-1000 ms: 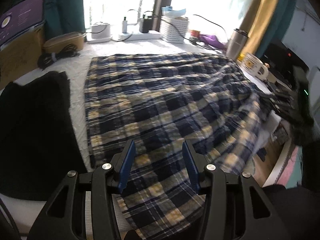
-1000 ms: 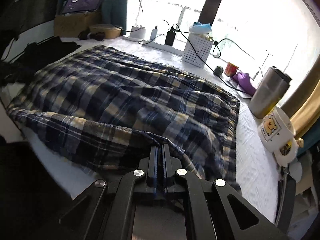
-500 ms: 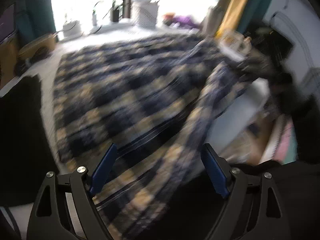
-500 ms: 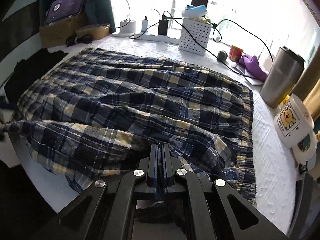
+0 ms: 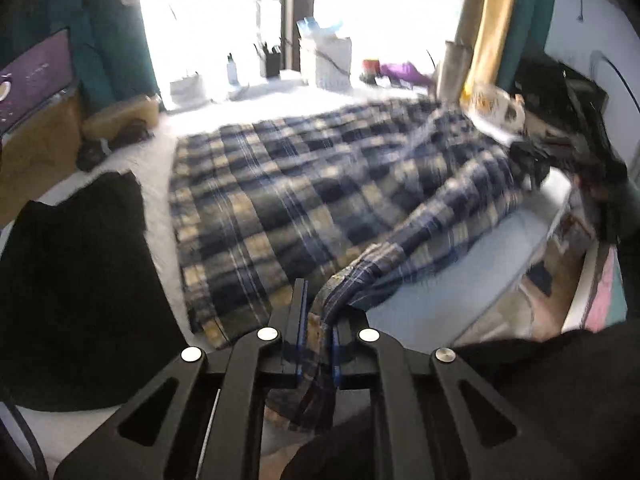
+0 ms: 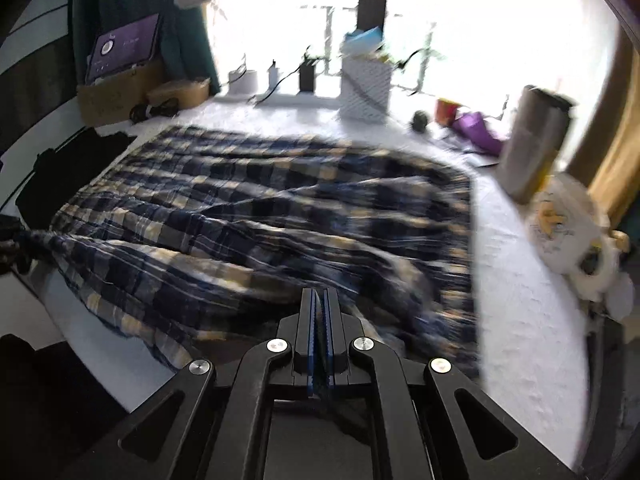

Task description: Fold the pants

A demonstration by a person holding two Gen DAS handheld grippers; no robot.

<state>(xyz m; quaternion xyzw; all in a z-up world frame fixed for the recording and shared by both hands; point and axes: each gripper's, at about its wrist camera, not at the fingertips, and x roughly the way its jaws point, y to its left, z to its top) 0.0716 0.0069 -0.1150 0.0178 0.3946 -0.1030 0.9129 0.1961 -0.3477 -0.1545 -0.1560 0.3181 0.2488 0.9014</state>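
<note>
Left wrist view: left gripper point(image 5: 316, 328) pinches the near edge of the plaid pants point(image 5: 304, 200) on the white table point(image 5: 440, 304); right gripper point(image 6: 319, 332) likewise clamps fabric, apparently readying a paired fold.

Blown-out window point(image 6: 460, 20) glare — motion blur

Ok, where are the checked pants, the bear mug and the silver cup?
checked pants point(image 6: 260, 216): right wrist view, middle of the cloth.
bear mug point(image 6: 560, 220): right wrist view, its side.
silver cup point(image 6: 532, 144): right wrist view, its body.

Matt plaid cloth pants point(image 5: 280, 200), brushed-metal tumbler point(image 6: 532, 140)
</note>
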